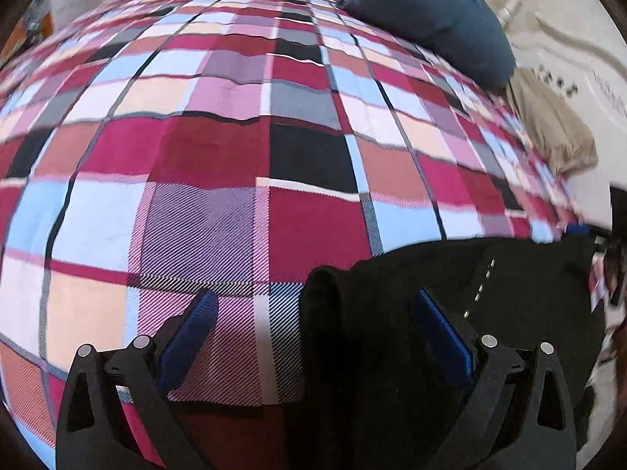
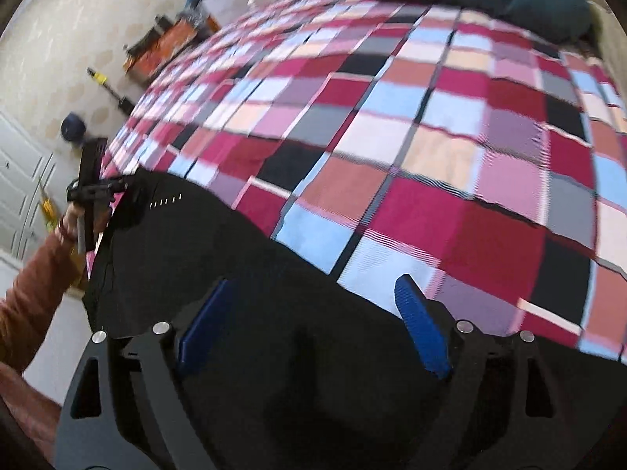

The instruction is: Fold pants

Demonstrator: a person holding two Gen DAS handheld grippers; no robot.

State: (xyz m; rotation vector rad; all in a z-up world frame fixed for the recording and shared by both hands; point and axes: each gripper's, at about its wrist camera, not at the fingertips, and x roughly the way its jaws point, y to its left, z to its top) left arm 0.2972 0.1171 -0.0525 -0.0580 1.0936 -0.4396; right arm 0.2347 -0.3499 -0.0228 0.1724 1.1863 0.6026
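**Both grippers open over the black pants on the plaid bed**

The left gripper (image 1: pixel 313 337) hangs with its blue fingers (image 1: pixel 192 337) spread wide, nothing pinched. The black pants (image 1: pixel 450 313) lie under and past its right finger, their rolled edge running up between the two pads, while the left finger stands over bare plaid bedspread (image 1: pixel 219 125). The right gripper (image 2: pixel 313 325) is likewise spread and empty; the pants (image 2: pixel 243 250) fill the space between and below its fingers, and the dark cloth edge passes just beyond the right fingertip. A row of small metal studs shows on the fabric far off to the left of its fingers.

The step in hand looks like taking a fresh hold for a fold. To do it well, each gripper should straddle one clean edge, catch all layers, and close only once the cloth sits deep between the pads.

A dark blue pillow (image 1: pixel 439 19) and a tan cloth (image 1: pixel 556 133) lie far ahead, well clear. Nothing blocks the fold.
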